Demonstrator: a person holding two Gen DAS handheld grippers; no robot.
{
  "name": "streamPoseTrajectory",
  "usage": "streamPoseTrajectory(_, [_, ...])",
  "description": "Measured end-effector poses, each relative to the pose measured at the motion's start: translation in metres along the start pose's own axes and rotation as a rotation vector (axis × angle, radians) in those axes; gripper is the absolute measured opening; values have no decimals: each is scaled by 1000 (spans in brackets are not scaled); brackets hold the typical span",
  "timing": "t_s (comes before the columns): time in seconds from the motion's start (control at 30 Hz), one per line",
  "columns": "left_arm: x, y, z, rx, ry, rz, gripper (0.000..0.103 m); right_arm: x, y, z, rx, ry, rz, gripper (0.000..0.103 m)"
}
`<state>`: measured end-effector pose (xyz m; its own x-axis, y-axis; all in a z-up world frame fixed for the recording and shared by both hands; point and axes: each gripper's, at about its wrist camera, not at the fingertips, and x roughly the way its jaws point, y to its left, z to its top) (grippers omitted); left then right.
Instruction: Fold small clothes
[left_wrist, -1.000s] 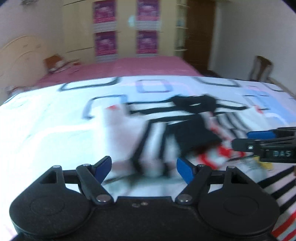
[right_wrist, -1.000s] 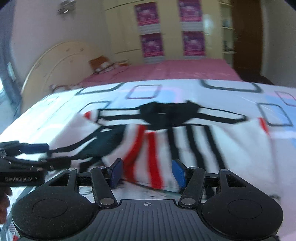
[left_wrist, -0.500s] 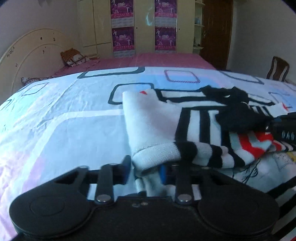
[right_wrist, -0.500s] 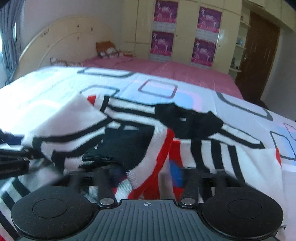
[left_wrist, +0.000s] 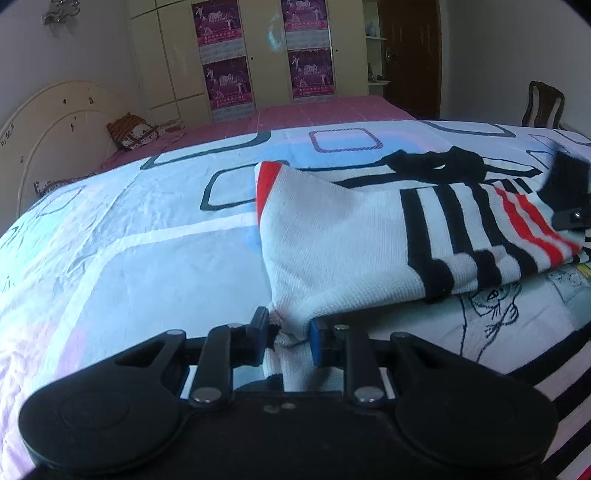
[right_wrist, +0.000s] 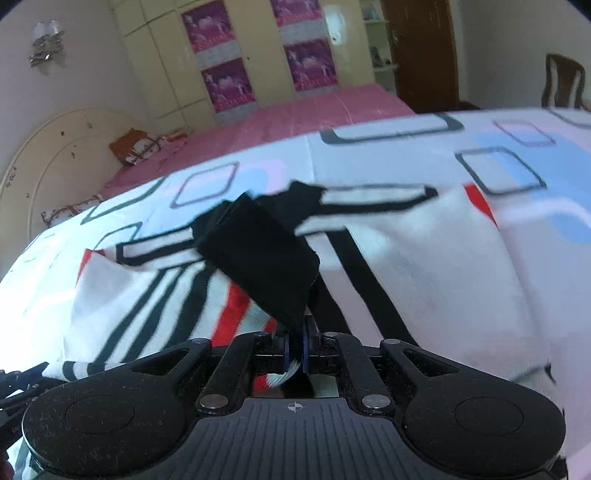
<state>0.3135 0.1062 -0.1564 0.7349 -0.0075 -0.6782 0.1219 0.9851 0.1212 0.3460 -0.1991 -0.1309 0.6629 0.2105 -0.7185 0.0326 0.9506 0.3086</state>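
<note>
A small white knit sweater (left_wrist: 332, 243) with black and red stripes and a black collar lies on the patterned bedsheet (left_wrist: 147, 266). My left gripper (left_wrist: 286, 339) has the sweater's near white corner bunched between its blue pads, and its jaws are closing on it. In the right wrist view the sweater (right_wrist: 424, 258) spreads ahead, and my right gripper (right_wrist: 294, 350) is shut on a black-ended sleeve (right_wrist: 266, 258) that rises from its pads. The right gripper (left_wrist: 570, 216) also shows at the right edge of the left wrist view, and the left gripper (right_wrist: 18, 376) at the lower left of the right wrist view.
Another white cloth with a cartoon drawing (left_wrist: 495, 306) lies under the sweater's near edge. Beyond the sheet is a pink bed (left_wrist: 314, 110) with a curved headboard (left_wrist: 55, 122). A wardrobe with posters (left_wrist: 266, 55), a door (left_wrist: 410, 55) and a chair (left_wrist: 543, 103) stand behind.
Both grippers went from open to closed on the sweater. The left took the near white corner; the right took the black-ended sleeve and carried it up and across the stripes.
</note>
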Motion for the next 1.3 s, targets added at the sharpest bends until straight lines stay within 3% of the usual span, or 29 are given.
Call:
streamPoseTrajectory(0.23, [2,2,-1,-28,11,3,22,-11,-24,5,49,-16,-5,11])
streamPoseTrajectory(0.33, [2,4,-1,-43,19,-3,22,-21,-29,2,71,-45,-12,40])
streamPoseTrajectory(0.37, [2,4,-1,-44,20,-2,22,-21,-30,2,69,-49,-17,43])
streamPoseTrajectory(0.43, [2,4,-1,-44,20,-1,22,-20,-33,2,62,-46,-23,41])
streamPoseTrajectory(0.47, [2,4,-1,-45,20,2,22,-19,-33,1,52,-44,-30,25])
streamPoseTrajectory(0.5, [2,4,-1,-46,21,4,22,-19,-33,1,45,-38,-26,15])
streamPoseTrajectory(0.63, [2,3,-1,-44,22,11,22,-19,-27,4,-18,-53,-24,6])
streamPoseTrajectory(0.83, [2,0,-2,-43,21,22,23,-43,-2,13,-239,-202,-13,6])
streamPoseTrajectory(0.9, [3,-2,-2,-40,22,25,23,-34,-7,12,-252,-163,-55,6])
streamPoseTrajectory(1.03, [3,-3,0,-34,35,27,24,-1,-34,2,-143,37,-70,6])
streamPoseTrajectory(1.2, [3,5,4,-58,67,4,29,-16,-37,5,-138,15,-50,8])
streamPoseTrajectory(1.3, [1,13,5,-100,89,-20,33,-25,-36,9,-156,-7,-69,30])
